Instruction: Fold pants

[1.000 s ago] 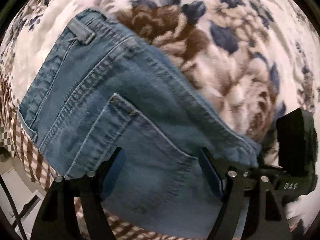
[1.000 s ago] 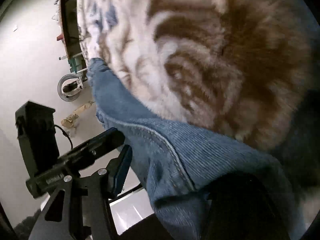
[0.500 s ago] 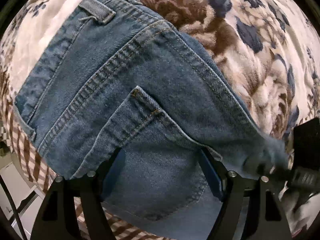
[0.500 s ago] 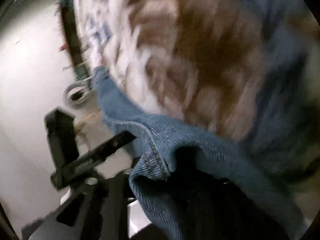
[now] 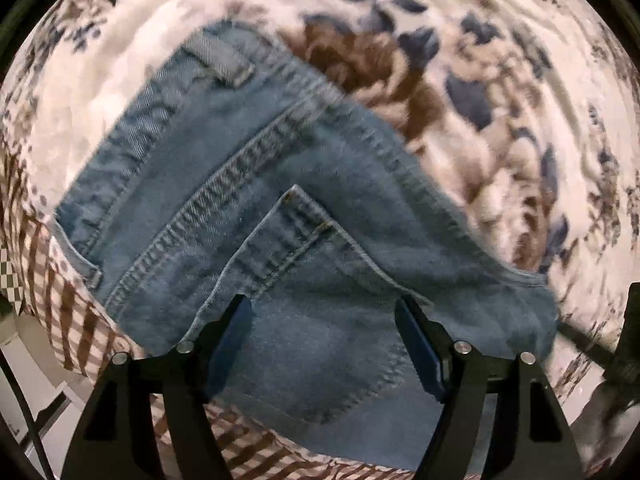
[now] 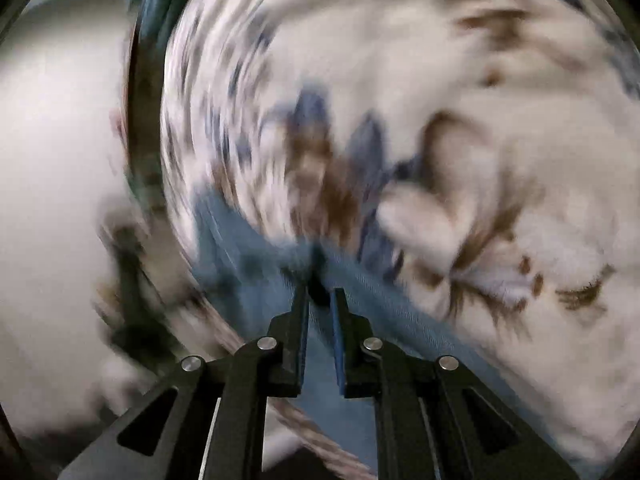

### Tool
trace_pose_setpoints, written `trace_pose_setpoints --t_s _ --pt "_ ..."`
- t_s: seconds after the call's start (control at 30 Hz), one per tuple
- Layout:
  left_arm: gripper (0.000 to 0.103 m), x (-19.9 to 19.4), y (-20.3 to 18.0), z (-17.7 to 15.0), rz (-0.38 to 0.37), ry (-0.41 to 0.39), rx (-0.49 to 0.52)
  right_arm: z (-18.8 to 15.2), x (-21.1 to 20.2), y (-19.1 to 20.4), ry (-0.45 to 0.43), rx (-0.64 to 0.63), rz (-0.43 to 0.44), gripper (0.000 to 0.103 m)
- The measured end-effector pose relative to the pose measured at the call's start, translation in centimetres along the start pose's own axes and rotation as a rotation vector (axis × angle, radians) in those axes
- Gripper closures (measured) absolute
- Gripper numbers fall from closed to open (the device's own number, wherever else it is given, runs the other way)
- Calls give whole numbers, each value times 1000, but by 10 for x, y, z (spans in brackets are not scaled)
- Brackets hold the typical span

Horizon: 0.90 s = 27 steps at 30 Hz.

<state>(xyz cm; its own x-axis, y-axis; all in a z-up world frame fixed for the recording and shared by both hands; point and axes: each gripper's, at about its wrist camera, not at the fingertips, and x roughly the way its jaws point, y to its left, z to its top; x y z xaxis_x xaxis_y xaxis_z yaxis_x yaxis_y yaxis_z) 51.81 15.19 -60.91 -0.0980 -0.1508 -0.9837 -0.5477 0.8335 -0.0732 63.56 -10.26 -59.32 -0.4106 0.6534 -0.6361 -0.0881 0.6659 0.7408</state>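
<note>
I see the blue jeans (image 5: 280,208) lying seat-up, back pocket (image 5: 312,320) and belt loop (image 5: 220,58) showing, on a fleecy floral blanket (image 5: 500,80) over a brown checked sheet (image 5: 76,320). My left tool (image 5: 322,328) hovers above the pocket, fingers spread and grasping nothing. My right tool (image 6: 319,300) is clenched on a fold of denim in a heavily blurred view, pale floor (image 6: 52,160) to the left.
</note>
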Motion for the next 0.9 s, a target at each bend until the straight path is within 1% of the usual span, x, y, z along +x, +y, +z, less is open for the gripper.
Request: trace_pose_setpoints --t_s 0.03,0.07,0.1,0.13,0.17,0.2,0.23,0.27,0.3,0.33,0.37,0.4,0.43,0.47,0.5,0.53,0.57,0.63,0.67,0.7,0.73,0.77,0.8,0.83,0.87,0.9 --pt "30 -5 -4 0 -6 -10 7 -3 6 7 26 -52 -51 90" --pt "30 -9 -8 1 -13 -20 16 -6 15 16 50 -121 -135 90" --pt "30 -12 -14 3 -10 -35 27 -9 22 20 64 -161 -182 93" --pt "30 -14 -18 7 -8 -46 36 -10 26 18 64 -160 -203 98" --pt "30 -13 -23 10 -15 -51 42 -10 22 15 22 -126 -216 100" --pt "30 -10 -26 15 -27 -51 37 -9 16 11 0 -103 -219 100" --pt "30 -8 -28 20 -38 -50 24 -10 5 7 -47 -81 -236 100" --pt "30 -6 -31 26 -59 -47 6 -11 -4 1 -74 -46 -225 100" --pt "30 -2 -33 31 -84 -41 -14 -15 -11 -8 -71 -42 -208 100" --pt "30 2 -33 37 -86 -43 -29 -16 -15 -6 -70 -58 -204 100" --pt "30 6 -33 44 -78 -58 -41 -18 -18 -3 -81 -75 -231 100" --pt "30 12 -31 49 -72 -60 -49 -20 -17 -2 -78 -83 -250 100" --pt "30 18 -29 55 -68 -55 -66 -21 -13 0 -86 -78 -287 100" --pt "30 20 -28 60 -68 -52 -78 -20 -6 -2 -78 -49 -300 100" --pt "30 20 -27 65 -60 -61 -87 -23 11 -2 -65 -34 -309 100" --pt "30 18 -27 68 -56 -73 -84 -22 14 -7 -65 -17 -340 100" --pt "30 17 -28 69 -50 -81 -79 -23 16 -10 -64 -11 -349 100" --pt "30 14 -24 75 -55 -67 -85 -22 11 -21 -53 -6 -304 100" --pt "30 11 -27 76 -59 -70 -79 -23 6 -23 -53 0 -276 94" --pt "30 4 -28 76 -59 -77 -61 -27 -4 -24 -63 8 -250 83" --pt "30 -9 -27 72 -61 -87 -41 -37 -24 -26 -108 12 -256 76" --pt "30 -15 -29 65 -59 -102 -16 -44 -34 -26 -132 5 -275 60" --pt "30 -21 -34 57 -41 -125 25 -54 -45 -28 -148 -13 -302 48" --pt "30 -26 -40 43 -29 -140 56 -66 -53 -31 -143 -39 -364 47" --pt "30 -28 -44 36 -27 -149 76 -71 -53 -32 -125 -56 -411 47" --pt "30 -30 -49 24 -19 -162 108 -78 -48 -35 -86 -82 -460 47"
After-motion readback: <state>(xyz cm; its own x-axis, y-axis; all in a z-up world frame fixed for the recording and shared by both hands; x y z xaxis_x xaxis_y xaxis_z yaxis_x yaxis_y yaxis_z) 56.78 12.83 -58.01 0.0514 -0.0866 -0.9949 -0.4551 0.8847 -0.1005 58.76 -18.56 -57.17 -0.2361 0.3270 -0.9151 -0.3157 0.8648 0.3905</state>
